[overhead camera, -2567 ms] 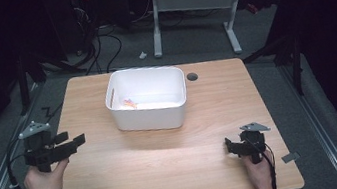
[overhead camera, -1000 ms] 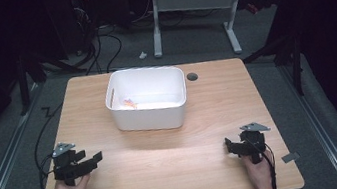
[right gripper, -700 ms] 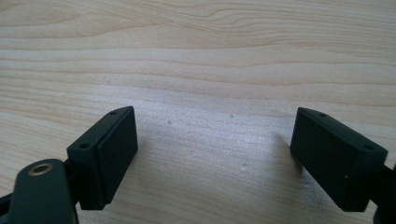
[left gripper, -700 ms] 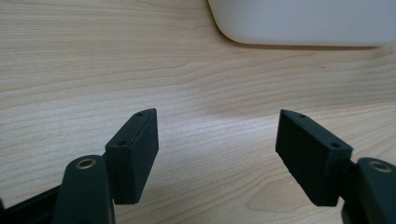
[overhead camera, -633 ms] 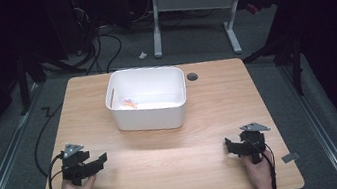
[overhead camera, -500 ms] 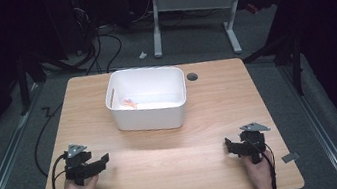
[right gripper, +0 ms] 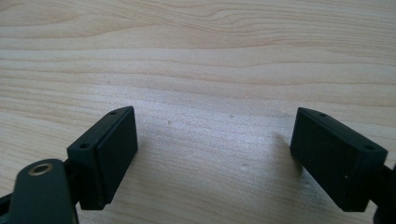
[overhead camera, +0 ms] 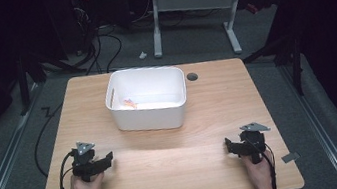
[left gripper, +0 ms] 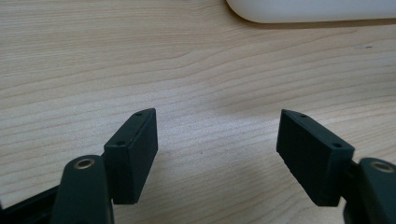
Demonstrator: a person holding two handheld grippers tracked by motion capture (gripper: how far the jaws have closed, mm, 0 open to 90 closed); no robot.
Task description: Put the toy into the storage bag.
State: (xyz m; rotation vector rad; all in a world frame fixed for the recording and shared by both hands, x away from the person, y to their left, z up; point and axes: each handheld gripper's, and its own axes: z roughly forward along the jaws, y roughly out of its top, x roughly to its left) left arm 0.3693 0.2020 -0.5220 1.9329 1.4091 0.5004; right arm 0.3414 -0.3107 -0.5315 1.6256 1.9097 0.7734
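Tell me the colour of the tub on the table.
White; the tub shows best in the high view.

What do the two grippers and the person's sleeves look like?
Both the left gripper and the right gripper are black, each topped by a grey three-cornered plate and trailing a black cable. Their fingers are flat, rectangular black blocks with small screw holes along the edge. The sleeves at the wrists look dark and striped.

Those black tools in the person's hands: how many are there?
2. The left tool is near the table's front left corner, the right tool near its front right. Both have jaws apart, holding nothing. The white bin stands farther back.
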